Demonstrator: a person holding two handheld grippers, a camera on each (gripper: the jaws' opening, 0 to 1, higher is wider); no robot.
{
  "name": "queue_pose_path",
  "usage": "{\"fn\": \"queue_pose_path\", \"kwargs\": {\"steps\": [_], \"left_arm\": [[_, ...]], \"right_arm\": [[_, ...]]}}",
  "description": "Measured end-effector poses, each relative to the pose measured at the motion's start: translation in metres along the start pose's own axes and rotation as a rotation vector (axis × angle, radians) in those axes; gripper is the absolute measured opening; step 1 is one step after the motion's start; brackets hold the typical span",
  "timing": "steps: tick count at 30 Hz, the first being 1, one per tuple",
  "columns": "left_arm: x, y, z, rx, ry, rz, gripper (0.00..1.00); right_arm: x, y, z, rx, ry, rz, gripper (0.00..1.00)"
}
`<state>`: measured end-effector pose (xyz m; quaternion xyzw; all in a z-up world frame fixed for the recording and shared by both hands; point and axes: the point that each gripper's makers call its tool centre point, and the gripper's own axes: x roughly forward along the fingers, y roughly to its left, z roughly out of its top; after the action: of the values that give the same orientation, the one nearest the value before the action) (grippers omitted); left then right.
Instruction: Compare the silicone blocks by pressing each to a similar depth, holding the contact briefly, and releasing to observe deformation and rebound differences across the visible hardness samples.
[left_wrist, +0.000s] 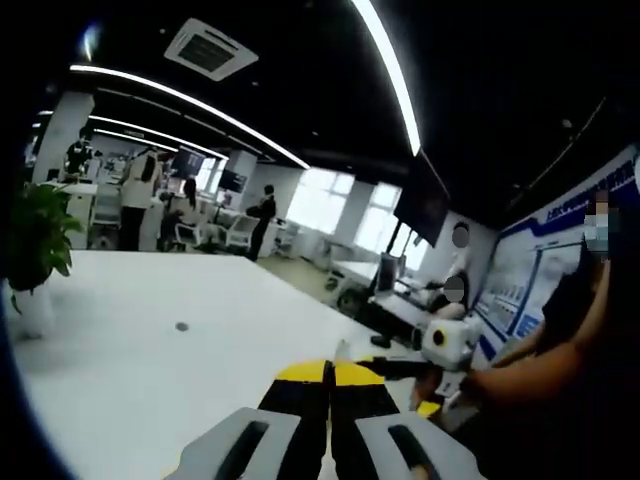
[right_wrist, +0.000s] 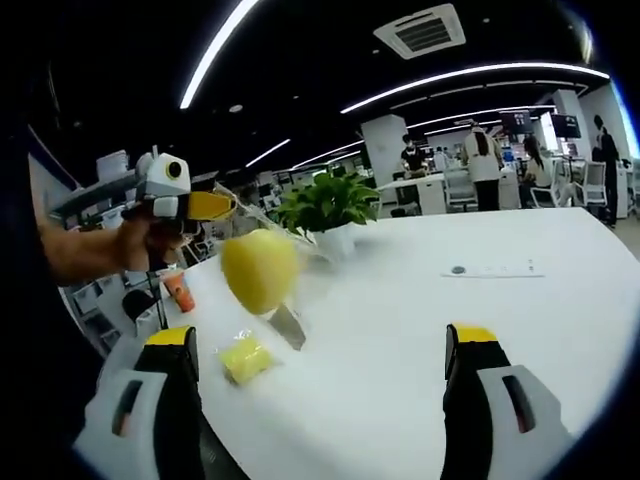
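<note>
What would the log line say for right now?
left hand-held gripper: shut | right hand-held gripper: open, empty | rounded yellow lump: above white table | small yellow silicone block: on table, untouched

The white surface (right_wrist: 520, 330) lay open ahead of the right tool (right_wrist: 330, 345); a potted plant (right_wrist: 328, 208), a yellow lump (right_wrist: 259, 268) and a small yellow block (right_wrist: 245, 358) crowded its left.

Table (right_wrist: 420, 330): white, in both views. Right tool (right_wrist: 320, 340): black jaws, yellow tips, grey housings. Left tool (left_wrist: 330, 372): black, yellow tips; yellow tip and white body in right view. Block (right_wrist: 245, 358): pale yellow. Rounder piece (right_wrist: 259, 268): yellow-green. Plant (right_wrist: 328, 203): green, white pot.
</note>
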<state>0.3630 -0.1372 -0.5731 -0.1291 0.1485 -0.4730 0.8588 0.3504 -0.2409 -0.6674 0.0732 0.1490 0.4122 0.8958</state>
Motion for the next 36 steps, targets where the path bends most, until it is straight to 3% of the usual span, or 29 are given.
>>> {"fn": "queue_pose_path", "kwargs": {"steps": [4, 7, 10, 17, 22, 25, 27, 31, 33, 36], "left_arm": [[-0.005, -0.013, 0.019, 0.007, -0.034, -0.063, 0.00], [-0.010, -0.012, 0.038, -0.012, -0.075, -0.064, 0.00], [-0.013, -0.014, 0.047, 0.001, -0.094, -0.067, 0.00], [-0.015, -0.016, 0.047, -0.003, -0.094, -0.072, 0.00], [-0.013, -0.037, 0.044, -0.003, -0.083, -0.123, 0.00], [-0.011, -0.048, 0.044, 0.009, -0.082, -0.150, 0.00], [-0.010, -0.054, 0.043, 0.008, -0.079, -0.162, 0.00], [-0.010, -0.062, 0.045, 0.004, -0.083, -0.185, 0.00], [-0.010, -0.063, 0.045, -0.007, -0.086, -0.190, 0.00], [-0.010, -0.064, 0.045, -0.006, -0.086, -0.191, 0.00]], "right_arm": [[-0.003, 0.002, 0.003, 0.014, 0.001, -0.010, 0.96], [0.000, 0.010, 0.012, 0.009, -0.015, 0.017, 0.96], [0.005, 0.018, 0.020, -0.024, -0.030, 0.037, 0.96], [0.017, 0.026, 0.034, -0.060, -0.070, 0.074, 0.96], [0.024, 0.036, 0.048, -0.095, -0.104, 0.125, 0.96], [0.027, 0.047, 0.054, -0.029, -0.098, 0.171, 0.96], [0.027, 0.051, 0.063, -0.043, -0.132, 0.183, 0.96], [0.023, 0.065, 0.072, -0.026, -0.158, 0.252, 0.79], [0.020, 0.072, 0.073, 0.050, -0.169, 0.319, 0.67], [0.018, 0.068, 0.075, 0.041, -0.191, 0.319, 0.63]]}}
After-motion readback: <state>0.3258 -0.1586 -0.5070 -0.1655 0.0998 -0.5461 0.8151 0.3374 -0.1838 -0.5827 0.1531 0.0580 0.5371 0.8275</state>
